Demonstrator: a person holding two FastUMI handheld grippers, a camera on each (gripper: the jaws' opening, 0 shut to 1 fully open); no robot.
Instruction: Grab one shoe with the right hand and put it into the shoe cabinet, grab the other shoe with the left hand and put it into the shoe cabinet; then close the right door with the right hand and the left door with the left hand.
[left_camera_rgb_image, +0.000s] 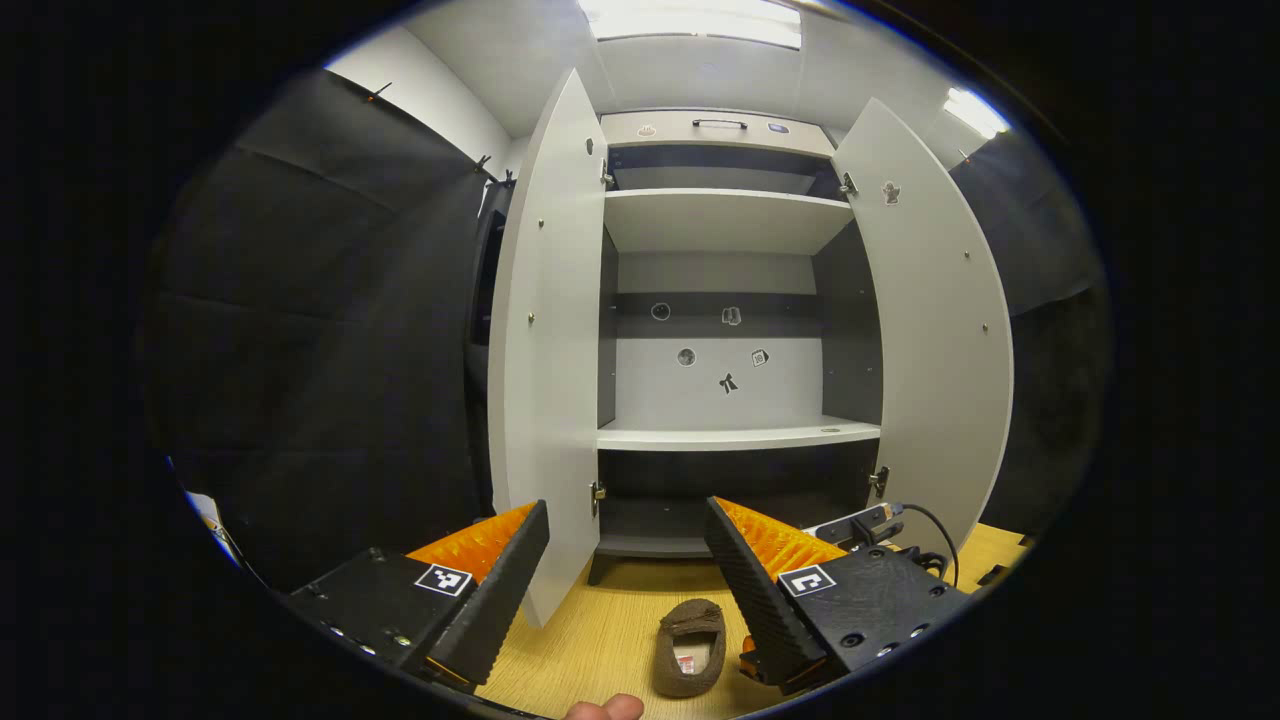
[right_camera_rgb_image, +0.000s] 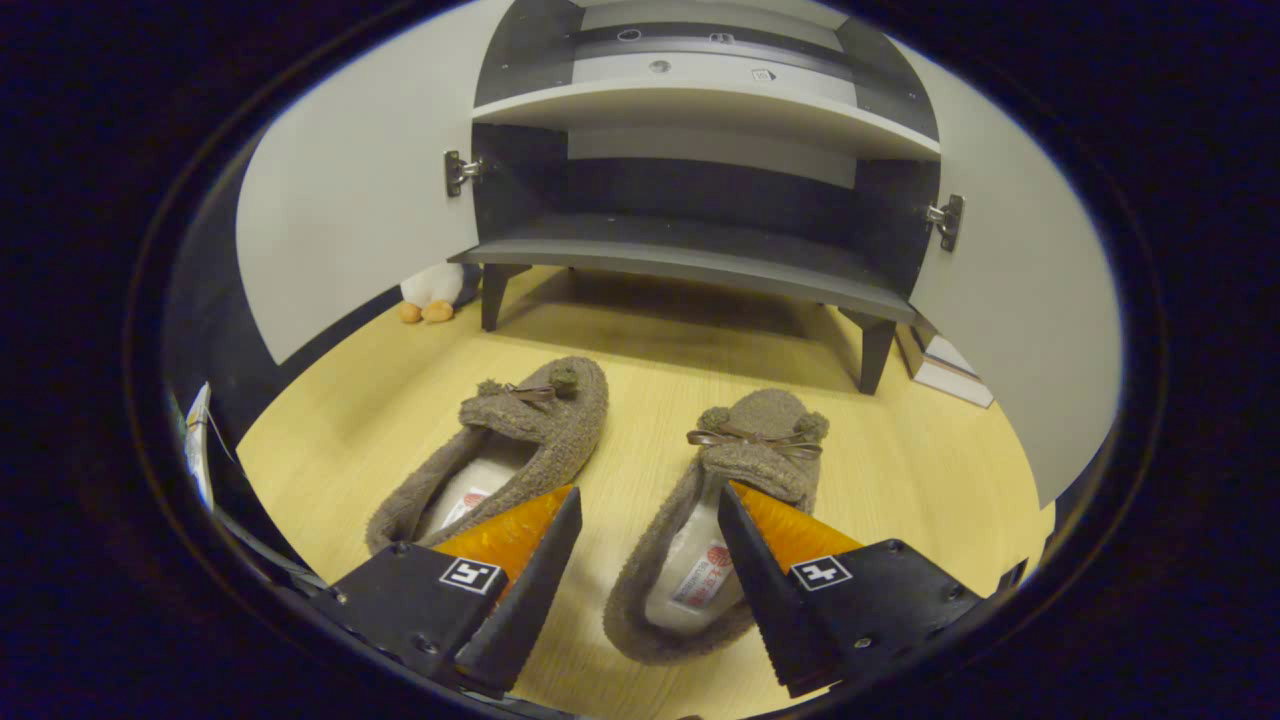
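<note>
While my right gripper (right_camera_rgb_image: 648, 525) hangs spread wide over the right fuzzy brown slipper (right_camera_rgb_image: 715, 520) on the pale wooden floor (right_camera_rgb_image: 900, 470), its twin (right_camera_rgb_image: 500, 450) lies just beside it. My left gripper (left_camera_rgb_image: 625, 540), equally wide and empty, faces the open grey shoe cabinet (left_camera_rgb_image: 730, 435).
</note>
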